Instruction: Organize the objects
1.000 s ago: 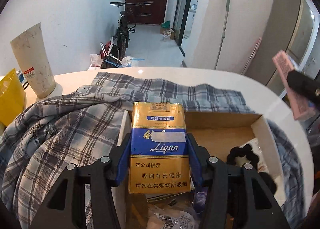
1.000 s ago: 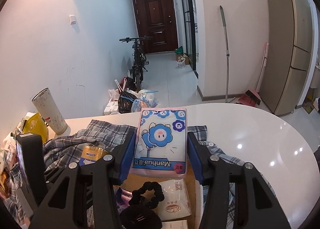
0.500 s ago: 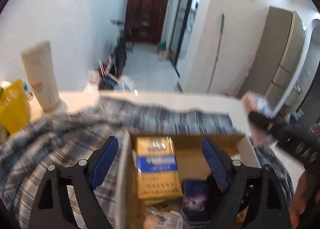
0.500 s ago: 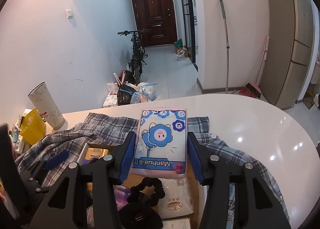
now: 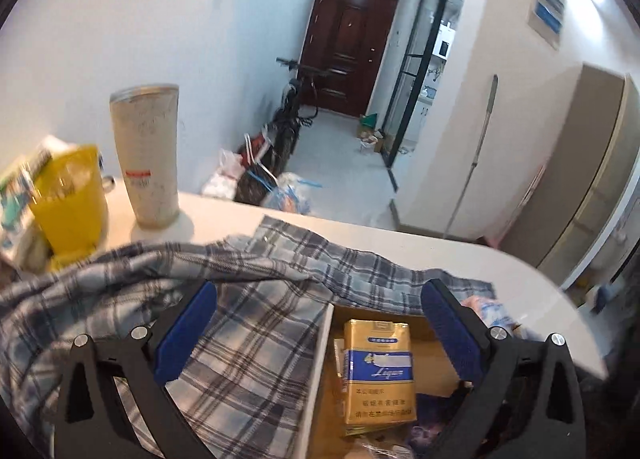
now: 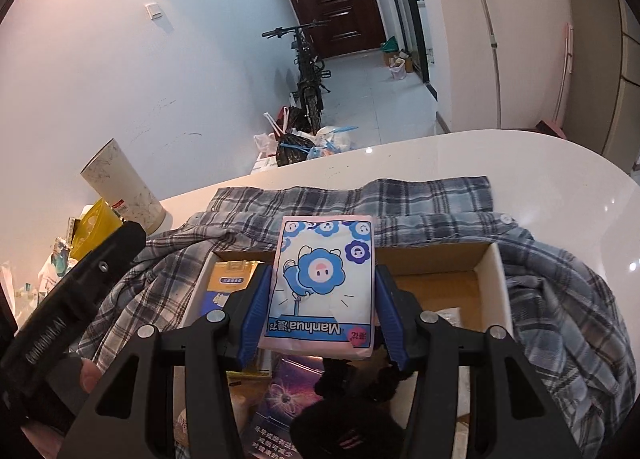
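The left gripper (image 5: 318,333) hangs with its blue-padded jaws spread wide, nothing between them, above the seam where a blue-grey plaid shirt (image 5: 224,323) meets the open brown cardboard box (image 5: 320,355). In the left wrist view, a gold-and-blue cigarette pack (image 5: 378,373) lies flat inside the box at about 5 o'clock from frame centre, close to the box's white left wall and just inside the gripper's right finger. The shirt is draped around the box on the white rounded table (image 5: 460,259).

The right gripper (image 6: 320,309) is clamped on a pink tissue pack printed with blue cartoon flowers (image 6: 324,291), one blue pad pressed to each long side, holding it over the middle of the box. In the right wrist view, the cigarette pack shows at 9 o'clock from the tissue pack, inside the box. Below the tissue pack, at 6 o'clock, lie a dark purple box (image 6: 280,399) and a black scrunchie (image 6: 376,379), both partly hidden by the gripper.

At 10 o'clock on the table stand a tall speckled white tumbler (image 5: 146,155) and, just beside it, a yellow plastic cup (image 5: 68,199).
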Demonstrator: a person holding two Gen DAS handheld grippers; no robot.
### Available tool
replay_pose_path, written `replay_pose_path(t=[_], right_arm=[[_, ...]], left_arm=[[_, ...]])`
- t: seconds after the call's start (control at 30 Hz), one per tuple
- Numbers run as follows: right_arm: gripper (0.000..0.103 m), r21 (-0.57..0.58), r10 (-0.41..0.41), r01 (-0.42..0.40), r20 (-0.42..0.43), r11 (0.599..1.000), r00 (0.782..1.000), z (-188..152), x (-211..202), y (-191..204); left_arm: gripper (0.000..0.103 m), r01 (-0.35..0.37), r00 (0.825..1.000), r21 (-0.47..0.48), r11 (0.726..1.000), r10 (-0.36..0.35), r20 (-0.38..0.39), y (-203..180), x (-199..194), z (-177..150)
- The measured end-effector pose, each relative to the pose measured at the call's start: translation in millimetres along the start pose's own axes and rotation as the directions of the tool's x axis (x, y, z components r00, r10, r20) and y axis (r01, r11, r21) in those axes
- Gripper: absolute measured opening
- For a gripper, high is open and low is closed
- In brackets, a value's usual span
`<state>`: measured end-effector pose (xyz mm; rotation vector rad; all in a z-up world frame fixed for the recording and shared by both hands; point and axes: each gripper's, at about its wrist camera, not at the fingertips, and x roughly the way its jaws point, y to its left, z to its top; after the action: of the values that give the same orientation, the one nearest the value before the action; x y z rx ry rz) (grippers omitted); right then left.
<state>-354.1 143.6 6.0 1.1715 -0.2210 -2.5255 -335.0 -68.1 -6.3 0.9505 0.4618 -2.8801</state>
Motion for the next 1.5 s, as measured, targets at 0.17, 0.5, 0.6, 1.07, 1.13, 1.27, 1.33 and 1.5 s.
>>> replay_pose_path(t=[0.17,0.5,0.6,1.07,1.13,1.27,1.33,1.5], right_arm=[[0.05,-0.032,0.026,-0.028,-0.058,0.999,0.998,-6.8,14.4,11.5],[0.051,-0.04,0.001,-0.006,-0.129,0.999,0.992,-17.5,31.9,10.3],[0.057,-0.053,-0.018,0.012,-0.123,0.999,0.992,-16.9,29.3,9.3],[0.066,-0.045,-0.098,0.101,0.061,0.994,0.993,9.1,-34.9,-2.9],[0.066,-0.058,-0.122,0.128,0.096,0.99,0.988,13.3,-50.2,-3.3],[0.072,-0.082,-0.151,0.167,0.176,0.982,0.973,17.1,-87.4,-4.5],[0.074,-0.097,-0.164,0.189,0.216,0.977,0.962,17.8,-105.9,-4.0],[0.08,-0.131,-0.163,0.209,0.296,0.969,0.941,14.7,-144.0,2.6]], left_arm=[[0.103,0.001,1.0,-0.006,1.0,-0.001,-0.003,2.3,-1.0,-1.6],[0.103,0.009,1.0,0.072,0.997,-0.008,-0.013,-17.4,-0.1,-9.0],[0.103,0.008,1.0,0.088,0.996,-0.007,-0.013,-20.8,-0.4,-10.8],[0.103,0.029,0.995,0.172,0.985,-0.044,0.085,-45.5,-40.6,1.0],[0.103,0.024,0.991,0.214,0.977,-0.051,0.121,-54.6,-54.8,1.8],[0.103,0.017,0.98,0.248,0.969,-0.066,0.19,-66.4,-86.3,4.1],[0.103,0.037,0.972,0.257,0.966,-0.094,0.214,-72.2,-103.8,5.7],[0.103,0.042,0.956,0.283,0.958,-0.121,0.269,-84.1,-142.5,7.1]])
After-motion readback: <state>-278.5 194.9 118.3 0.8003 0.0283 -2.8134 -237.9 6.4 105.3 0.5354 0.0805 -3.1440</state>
